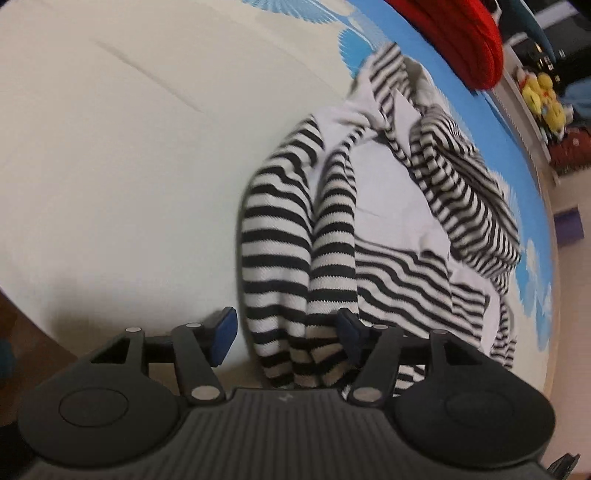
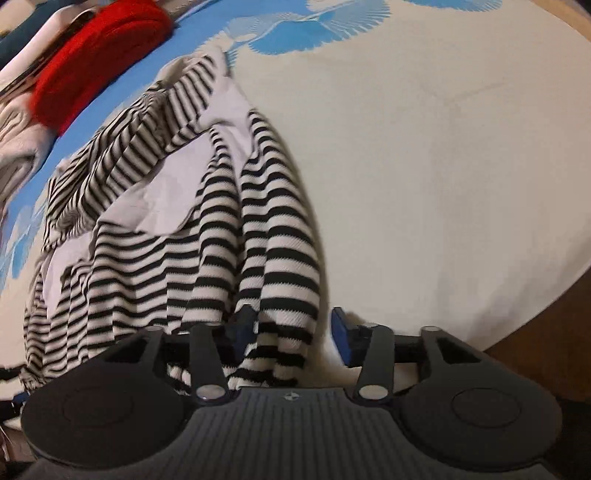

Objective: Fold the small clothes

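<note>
2 open grippers, left gripper [image 1: 286, 332], right gripper [image 2: 291, 330], striped garment [image 1: 277, 236] between fingers

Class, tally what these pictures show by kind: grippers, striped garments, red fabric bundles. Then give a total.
grippers: 2, the left gripper and the right gripper
striped garment: 1
red fabric bundle: 1
total: 4

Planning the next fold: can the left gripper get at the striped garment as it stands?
Probably yes: the left gripper has its jaws open with a bunched edge of the striped garment already between its fingers, and nothing blocks it.
</note>
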The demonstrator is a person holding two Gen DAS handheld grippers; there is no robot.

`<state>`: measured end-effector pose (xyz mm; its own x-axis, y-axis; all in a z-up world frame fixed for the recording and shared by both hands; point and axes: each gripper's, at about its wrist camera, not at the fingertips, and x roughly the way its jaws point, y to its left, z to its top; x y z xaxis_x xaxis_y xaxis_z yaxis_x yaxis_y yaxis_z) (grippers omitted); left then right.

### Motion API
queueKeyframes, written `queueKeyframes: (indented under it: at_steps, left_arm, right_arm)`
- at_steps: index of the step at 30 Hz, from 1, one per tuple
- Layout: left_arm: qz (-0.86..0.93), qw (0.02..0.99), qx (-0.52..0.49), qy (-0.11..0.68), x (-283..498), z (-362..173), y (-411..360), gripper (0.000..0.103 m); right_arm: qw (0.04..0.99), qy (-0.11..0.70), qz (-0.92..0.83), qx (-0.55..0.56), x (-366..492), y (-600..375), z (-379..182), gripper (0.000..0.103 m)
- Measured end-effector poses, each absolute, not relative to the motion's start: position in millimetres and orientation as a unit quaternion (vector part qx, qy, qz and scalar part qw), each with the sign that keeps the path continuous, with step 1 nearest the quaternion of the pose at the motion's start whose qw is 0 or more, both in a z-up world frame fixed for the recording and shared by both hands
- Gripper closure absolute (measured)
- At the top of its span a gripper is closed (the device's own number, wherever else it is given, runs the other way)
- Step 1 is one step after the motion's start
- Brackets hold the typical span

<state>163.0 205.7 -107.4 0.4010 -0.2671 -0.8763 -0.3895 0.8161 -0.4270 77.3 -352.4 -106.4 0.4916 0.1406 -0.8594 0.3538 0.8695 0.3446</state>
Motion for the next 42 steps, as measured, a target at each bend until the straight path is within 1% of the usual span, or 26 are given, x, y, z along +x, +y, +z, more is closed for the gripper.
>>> queueKeyframes:
  at_steps: [3, 4, 5, 6, 7, 8, 10, 13, 15, 22, 26, 30, 32, 34, 37, 42]
  left_arm:
    - [0.040, 0.785, -0.269, 0.556, 167.4, -113.3, 193.8, 0.039]
    - [0.041, 0.786, -0.259, 0.559, 167.9, -115.5, 190.8, 0.047]
    - [0.039, 0.786, -0.255, 0.561, 168.0, -116.2, 188.6, 0.066]
    - [0.033, 0.788, -0.251, 0.562, 168.0, -115.9, 186.4, 0.078]
    - [0.027, 0.792, -0.245, 0.559, 167.8, -113.7, 185.0, 0.093]
    - [0.022, 0.797, -0.237, 0.556, 167.3, -109.8, 181.9, 0.094]
    - [0.005, 0.808, -0.226, 0.544, 164.1, -98.9, 175.1, 0.094]
    - [-0.032, 0.830, -0.217, 0.512, 150.3, -75.1, 165.2, 0.094]
    - [-0.052, 0.842, -0.204, 0.496, 141.2, -62.9, 157.7, 0.094]
    - [-0.095, 0.862, -0.204, 0.454, 99.3, -23.9, 149.6, 0.095]
    - [-0.124, 0.862, -0.207, 0.446, 64.0, 10.3, 154.4, 0.095]
    - [-0.160, 0.864, -0.218, 0.425, 23.4, 47.8, 167.5, 0.100]
    - [-0.169, 0.863, -0.229, 0.418, 14.8, 54.4, 175.7, 0.100]
    - [-0.168, 0.857, -0.240, 0.423, 23.4, 49.4, 179.6, 0.100]
    - [-0.158, 0.854, -0.230, 0.439, 60.4, 35.6, 172.4, 0.100]
    - [-0.132, 0.859, -0.230, 0.438, 162.2, 18.4, 164.7, 0.100]
  right_arm:
    - [0.823, 0.508, -0.077, 0.242, 75.0, -347.6, -117.0, 0.050]
    - [0.828, 0.504, -0.074, 0.235, 76.2, -344.0, -114.8, 0.053]
    - [0.833, 0.500, -0.065, 0.228, 77.9, -341.6, -113.2, 0.073]
    - [0.839, 0.497, -0.053, 0.216, 78.9, -337.8, -112.3, 0.099]
    - [0.841, 0.498, -0.052, 0.203, 79.5, -336.0, -111.0, 0.099]
    - [0.844, 0.499, -0.052, 0.191, 80.2, -336.8, -108.9, 0.099]
    - [0.847, 0.486, -0.054, 0.208, 78.6, -348.8, -98.7, 0.100]
    - [0.859, 0.436, -0.056, 0.262, 69.0, -376.3, -64.3, 0.100]
    - [0.872, 0.411, -0.050, 0.260, 60.6, -385.2, -44.5, 0.100]
    - [0.876, 0.386, -0.045, 0.287, 25.4, -403.0, -16.9, 0.100]
    - [0.874, 0.363, -0.037, 0.322, -14.2, -417.0, 10.0, 0.100]
    - [0.877, 0.330, -0.026, 0.348, -68.3, -428.5, 51.1, 0.101]
    - [0.883, 0.312, -0.024, 0.350, -93.9, -430.4, 68.6, 0.101]
    - [0.885, 0.307, -0.027, 0.349, -102.3, -431.1, 74.4, 0.101]
    - [0.882, 0.317, -0.033, 0.346, -84.5, -429.4, 66.8, 0.101]
    - [0.880, 0.348, -0.039, 0.322, 11.6, -422.5, 51.0, 0.101]
